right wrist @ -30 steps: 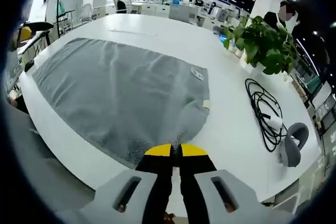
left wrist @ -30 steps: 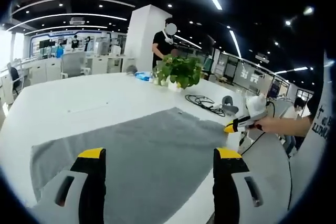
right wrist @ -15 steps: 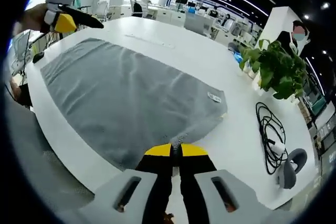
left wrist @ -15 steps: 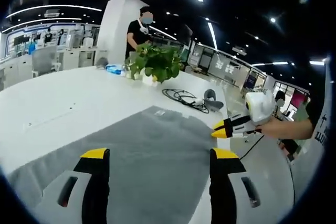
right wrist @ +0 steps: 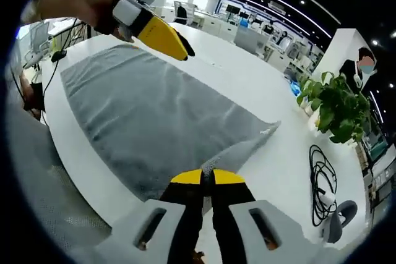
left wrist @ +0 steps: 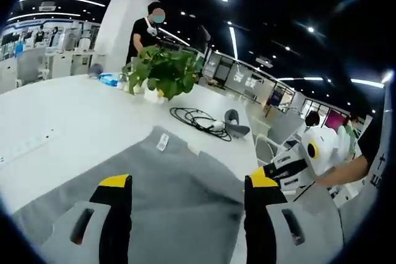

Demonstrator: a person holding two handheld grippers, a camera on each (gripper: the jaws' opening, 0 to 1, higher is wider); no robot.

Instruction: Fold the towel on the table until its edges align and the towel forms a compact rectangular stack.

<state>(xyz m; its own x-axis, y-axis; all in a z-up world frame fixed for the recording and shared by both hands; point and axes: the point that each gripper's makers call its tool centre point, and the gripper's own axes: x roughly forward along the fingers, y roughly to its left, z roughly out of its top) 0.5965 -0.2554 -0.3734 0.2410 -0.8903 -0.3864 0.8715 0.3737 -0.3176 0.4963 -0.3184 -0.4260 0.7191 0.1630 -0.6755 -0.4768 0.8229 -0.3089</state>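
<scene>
My right tool (right wrist: 207, 176) is clamped on the grey towel's (right wrist: 148, 122) near corner, bottom centre of the right gripper view. My left tool (left wrist: 184, 183) hangs wide apart over the towel (left wrist: 167, 183), gripping nothing. The towel lies spread on the white worktop (right wrist: 272, 171); plant (right wrist: 337, 109) and cable (right wrist: 322, 177) sit at right.

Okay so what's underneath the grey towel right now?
The grey towel lies spread on the white table. The right gripper pinches its near corner, lifting that edge slightly. Whatever lies beneath the rest of the cloth is covered.
</scene>
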